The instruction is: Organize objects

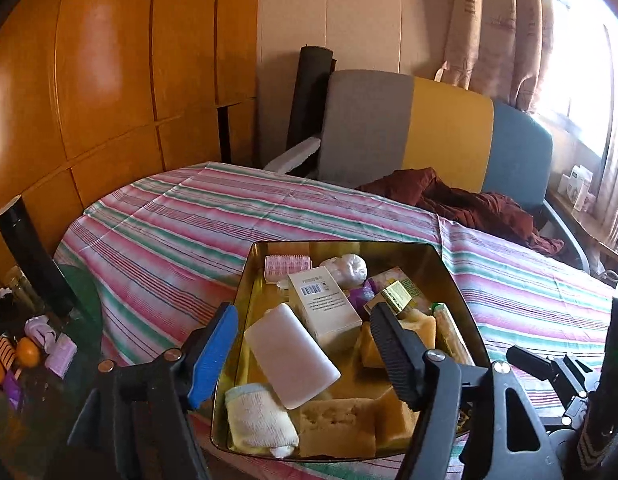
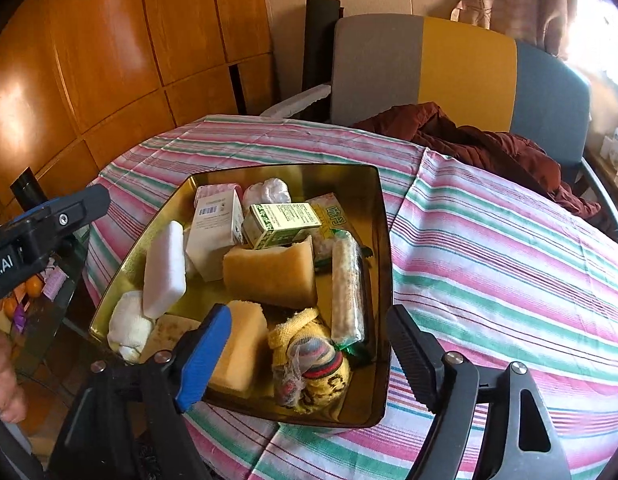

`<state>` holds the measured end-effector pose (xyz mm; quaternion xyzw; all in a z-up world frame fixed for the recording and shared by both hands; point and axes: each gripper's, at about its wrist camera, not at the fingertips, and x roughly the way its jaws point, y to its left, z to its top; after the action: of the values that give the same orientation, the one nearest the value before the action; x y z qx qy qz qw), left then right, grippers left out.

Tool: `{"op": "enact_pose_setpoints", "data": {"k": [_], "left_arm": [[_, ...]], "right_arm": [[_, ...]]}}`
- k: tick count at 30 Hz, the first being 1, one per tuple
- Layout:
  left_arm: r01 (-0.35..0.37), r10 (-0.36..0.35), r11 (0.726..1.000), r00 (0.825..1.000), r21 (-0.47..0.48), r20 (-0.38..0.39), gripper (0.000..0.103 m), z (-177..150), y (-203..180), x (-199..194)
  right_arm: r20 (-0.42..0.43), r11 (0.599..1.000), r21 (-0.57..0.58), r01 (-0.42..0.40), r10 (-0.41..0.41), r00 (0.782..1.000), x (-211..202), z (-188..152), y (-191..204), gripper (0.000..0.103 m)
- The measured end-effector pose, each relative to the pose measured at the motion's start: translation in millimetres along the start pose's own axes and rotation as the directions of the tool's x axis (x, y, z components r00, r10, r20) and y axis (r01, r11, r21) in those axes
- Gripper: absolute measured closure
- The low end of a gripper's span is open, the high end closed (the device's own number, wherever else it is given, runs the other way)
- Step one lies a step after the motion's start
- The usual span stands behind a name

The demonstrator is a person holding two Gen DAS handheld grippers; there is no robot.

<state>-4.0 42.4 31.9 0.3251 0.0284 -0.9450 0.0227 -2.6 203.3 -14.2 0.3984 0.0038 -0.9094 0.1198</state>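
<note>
From the left wrist, we see the left gripper [image 1: 305,354] hanging over a shiny gold metal tray [image 1: 461,280] that sits on a table under a pink, green and white striped cloth [image 1: 181,224]. Its jaws stand released, with nothing between the pads. In the tray we count one white rounded bar [image 1: 293,354], one cream carton with a barcode [image 1: 323,304], one rolled white towel [image 1: 261,420], one pink bristled brush [image 1: 287,266], one small gold box [image 1: 397,296], and three yellow sponge blocks [image 1: 337,428] at the near and right side. A dark red garment [image 1: 461,200] lies on a chair with a grey, yellow and blue back [image 1: 449,136].

From the right wrist, the right gripper [image 2: 309,354] hovers above the tray's near edge, jaws likewise slack and empty. Here we count one green-and-white printed box [image 2: 283,222], one large tan sponge wedge [image 2: 271,276], one long wrapped roll [image 2: 347,292], and one yellow knitted bundle [image 2: 309,368]. At the left edge the other gripper's blue-tipped finger [image 2: 69,212] shows beside the tray.
</note>
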Motion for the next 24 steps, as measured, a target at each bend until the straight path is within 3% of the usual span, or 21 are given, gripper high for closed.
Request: {"op": "enact_pose_setpoints", "data": {"k": [8, 14, 18, 20, 22, 24], "left_arm": [[0.015, -0.015, 1.000, 1.000, -0.016, -0.016, 0.033, -4, 3, -1], [0.110, -0.110, 0.991, 0.994, -0.080, -0.001, 0.033, -6, 14, -5], [0.022, -0.022, 0.999, 1.000, -0.049, 0.002, 0.033, -5, 15, -5], [0.038, -0.039, 0.998, 0.999, -0.047, -0.009, 0.032, -5, 17, -5], [0.053, -0.054, 0.997, 0.998, -0.060, -0.016, 0.023, -6, 19, -5], [0.016, -0.017, 0.998, 1.000, -0.056, -0.018, 0.020, -6, 19, -5]], "right_arm": [[-0.004, 1.000, -0.003, -0.001, 0.001, 1.000, -1, -5, 5, 0.022], [-0.002, 1.000, -0.009, 0.002, -0.002, 1.000, -1, -5, 8, 0.022], [-0.005, 1.000, -0.014, 0.003, -0.003, 1.000, -1, -5, 9, 0.022], [-0.004, 1.000, -0.014, 0.003, -0.004, 1.000, -1, -5, 9, 0.022], [-0.003, 1.000, -0.015, 0.001, -0.001, 1.000, -1, -5, 10, 0.022], [-0.002, 1.000, -0.017, -0.002, 0.002, 1.000, -1, -5, 11, 0.022]]}}
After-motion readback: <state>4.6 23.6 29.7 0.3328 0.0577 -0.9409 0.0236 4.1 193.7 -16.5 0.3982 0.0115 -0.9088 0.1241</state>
